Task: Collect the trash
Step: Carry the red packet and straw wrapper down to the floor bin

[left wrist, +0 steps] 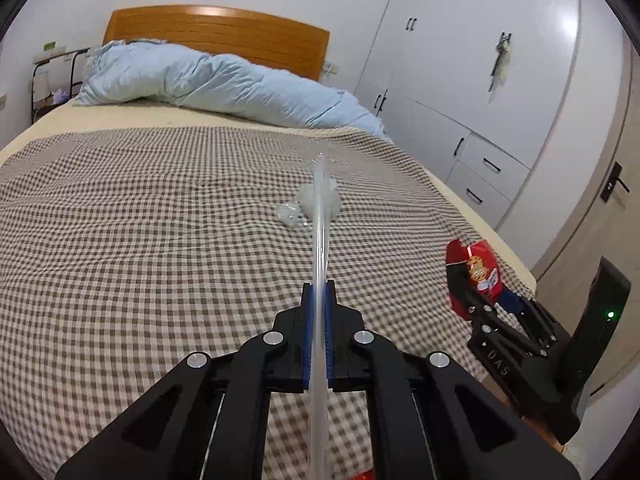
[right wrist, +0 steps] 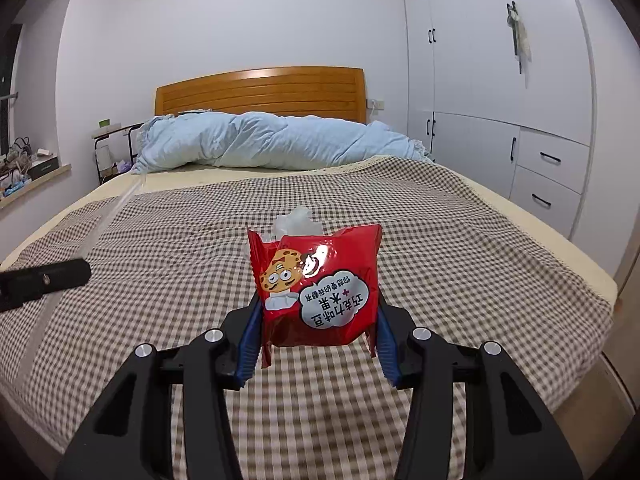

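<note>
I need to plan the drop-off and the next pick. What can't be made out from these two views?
- Trash bin: in neither view, so no drop-off spot shows.
- Crumpled clear plastic on the checked bedspread: partly behind the clear strip in the left hand-held gripper; in the right wrist view, mostly behind the red snack bag.
- Strip's lower end: cut off by the bottom edge.

Bed w/ checked cover, blue duvet at headboard, crumpled clear plastic mid-bed
</note>
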The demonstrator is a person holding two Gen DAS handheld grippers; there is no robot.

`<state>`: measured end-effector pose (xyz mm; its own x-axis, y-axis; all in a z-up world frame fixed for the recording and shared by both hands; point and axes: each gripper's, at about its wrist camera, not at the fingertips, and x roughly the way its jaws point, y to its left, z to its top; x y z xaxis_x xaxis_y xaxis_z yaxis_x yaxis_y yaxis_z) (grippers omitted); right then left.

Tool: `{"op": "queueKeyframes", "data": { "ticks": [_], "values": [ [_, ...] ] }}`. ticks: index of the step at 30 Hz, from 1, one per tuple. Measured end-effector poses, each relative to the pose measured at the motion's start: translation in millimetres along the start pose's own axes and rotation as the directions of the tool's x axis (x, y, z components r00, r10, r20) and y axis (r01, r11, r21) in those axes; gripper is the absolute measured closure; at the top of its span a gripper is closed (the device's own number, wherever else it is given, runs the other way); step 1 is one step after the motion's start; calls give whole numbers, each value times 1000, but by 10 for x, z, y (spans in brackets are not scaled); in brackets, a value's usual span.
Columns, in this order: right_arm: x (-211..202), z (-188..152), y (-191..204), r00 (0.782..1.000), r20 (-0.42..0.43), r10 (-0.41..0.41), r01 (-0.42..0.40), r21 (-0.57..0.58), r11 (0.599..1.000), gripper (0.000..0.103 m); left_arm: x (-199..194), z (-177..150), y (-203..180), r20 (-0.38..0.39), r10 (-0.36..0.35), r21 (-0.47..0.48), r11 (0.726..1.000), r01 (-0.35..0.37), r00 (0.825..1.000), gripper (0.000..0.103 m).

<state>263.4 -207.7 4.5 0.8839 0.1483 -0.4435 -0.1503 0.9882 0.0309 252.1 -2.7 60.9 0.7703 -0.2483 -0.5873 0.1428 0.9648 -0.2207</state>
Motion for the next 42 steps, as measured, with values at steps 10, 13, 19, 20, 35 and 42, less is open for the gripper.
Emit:
{"op": "queueKeyframes", "data": {
  "ticks": [10,13,19,20,35,42],
  "values": [
    [-513,-204,42,1000,11,24,-24,-15,1000,55,-572,-296,-237,27,-39,51,998,37,999,101],
    [-619,-253,73,999,8,35,-35,-20,999,55,-762,-432,-314,38,-59,63,996,56,998,101],
    [-872,-397,155,999,9,50,-50,-47,998,55,-1076,-650,-463,55,-88,95,992,82,995,101],
    [-911,-421,171,999,8,52,-52,-53,997,55,-1125,-689,-478,55,-91,99,991,85,994,101],
    [-1352,-924,318,996,-62,60,-68,-130,989,55,-1368,-1300,-472,22,-100,107,990,97,995,101],
    [-1403,-1170,297,991,-124,58,-74,-127,989,55,-1358,-1567,-449,-6,-96,99,990,96,995,101]
  ]
}}
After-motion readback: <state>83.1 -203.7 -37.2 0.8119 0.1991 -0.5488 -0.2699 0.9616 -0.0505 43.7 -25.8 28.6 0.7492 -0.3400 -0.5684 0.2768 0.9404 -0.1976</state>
